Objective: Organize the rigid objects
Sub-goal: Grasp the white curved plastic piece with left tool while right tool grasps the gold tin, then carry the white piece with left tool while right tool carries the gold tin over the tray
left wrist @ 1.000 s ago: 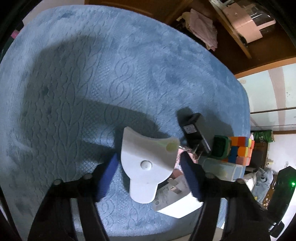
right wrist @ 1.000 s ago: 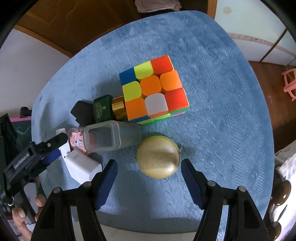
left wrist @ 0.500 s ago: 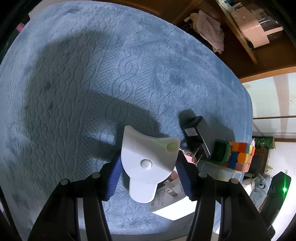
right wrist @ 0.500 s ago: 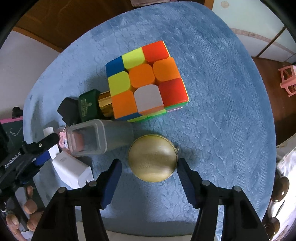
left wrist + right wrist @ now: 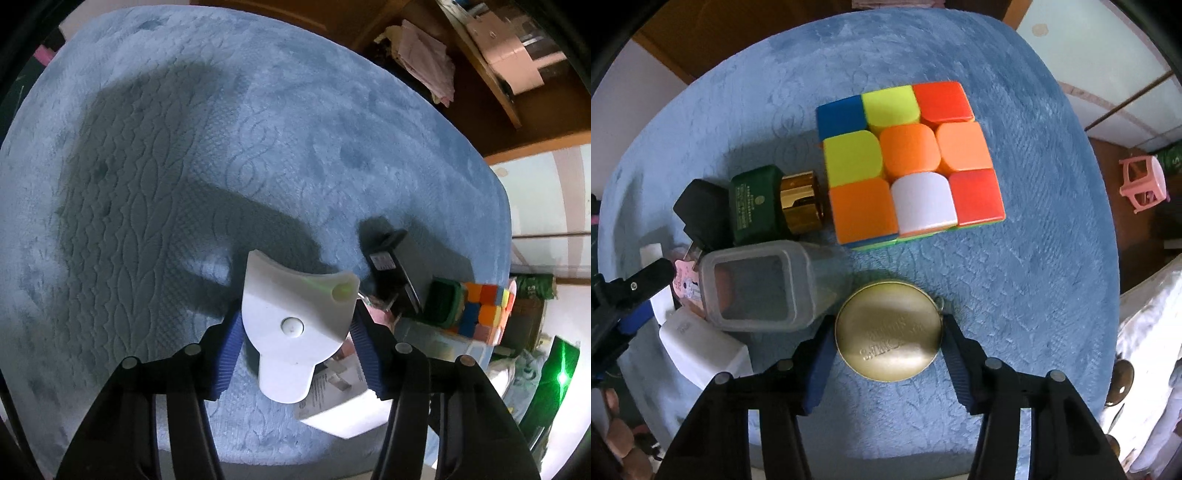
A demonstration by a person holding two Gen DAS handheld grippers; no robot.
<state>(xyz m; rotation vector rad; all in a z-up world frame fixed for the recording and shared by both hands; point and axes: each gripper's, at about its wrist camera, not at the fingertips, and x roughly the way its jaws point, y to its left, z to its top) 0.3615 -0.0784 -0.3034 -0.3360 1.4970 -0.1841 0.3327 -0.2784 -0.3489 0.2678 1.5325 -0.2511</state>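
Observation:
My left gripper [image 5: 295, 326] is shut on a white plastic piece [image 5: 291, 306] with a round button, its blue pads pressed on both sides just above the blue mat [image 5: 166, 147]. In the right wrist view my right gripper [image 5: 888, 328] points straight down. Its jaws are closing on a round gold case [image 5: 886, 328], and both pads touch the rim. Past the case lie a colour cube [image 5: 908, 162], a green and gold box [image 5: 757, 203], a black charger [image 5: 701, 214] and a clear plastic tub [image 5: 757, 284] on its side.
A white charger [image 5: 701, 354] and a small pink item [image 5: 685, 284] lie at the left, beside the other gripper's finger [image 5: 631, 291]. The mat's near edge runs just under both grippers. A pink stool [image 5: 1141, 184] stands on the floor at the right.
The left jaws closed in onto the white piece. My right gripper sank toward the gold case and its jaws narrowed until the pads reached the rim.

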